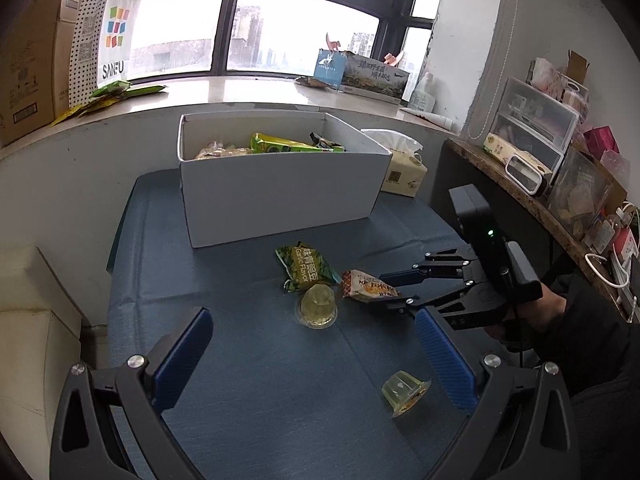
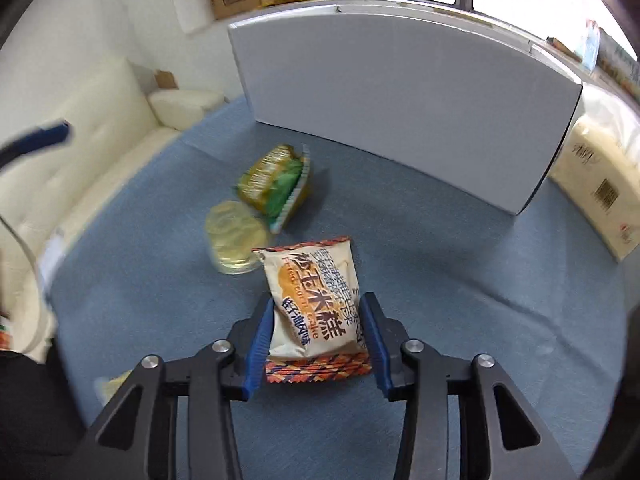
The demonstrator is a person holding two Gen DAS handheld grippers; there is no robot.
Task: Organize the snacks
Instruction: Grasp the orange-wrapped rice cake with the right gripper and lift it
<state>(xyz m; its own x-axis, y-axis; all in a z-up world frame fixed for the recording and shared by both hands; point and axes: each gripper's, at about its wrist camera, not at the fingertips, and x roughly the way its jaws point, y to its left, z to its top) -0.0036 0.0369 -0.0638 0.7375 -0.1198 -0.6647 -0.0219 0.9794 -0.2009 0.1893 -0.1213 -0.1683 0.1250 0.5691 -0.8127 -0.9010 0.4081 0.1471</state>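
An orange and white corn-cake packet (image 2: pixel 312 304) lies on the blue cloth, and my right gripper (image 2: pixel 318 320) is shut on its near end, blue pads pressing both sides. The left wrist view shows that same right gripper (image 1: pixel 384 292) reaching in from the right onto the packet (image 1: pixel 370 286). My left gripper (image 1: pixel 314 318) stands wide open above the cloth, holding nothing. An upright jelly cup (image 1: pixel 316 306) sits just beyond its fingertips. Behind the cup lies a green garlic-flavour packet (image 1: pixel 306 268). A second jelly cup (image 1: pixel 404 390) lies on its side near the left gripper's right finger.
A white box (image 1: pixel 280 196) holding several snacks stands at the back of the blue-covered table (image 1: pixel 240 380). A tissue pack (image 1: pixel 404 172) sits at the box's right. A cluttered shelf (image 1: pixel 520 184) runs along the right. A cream sofa (image 1: pixel 32 320) is on the left.
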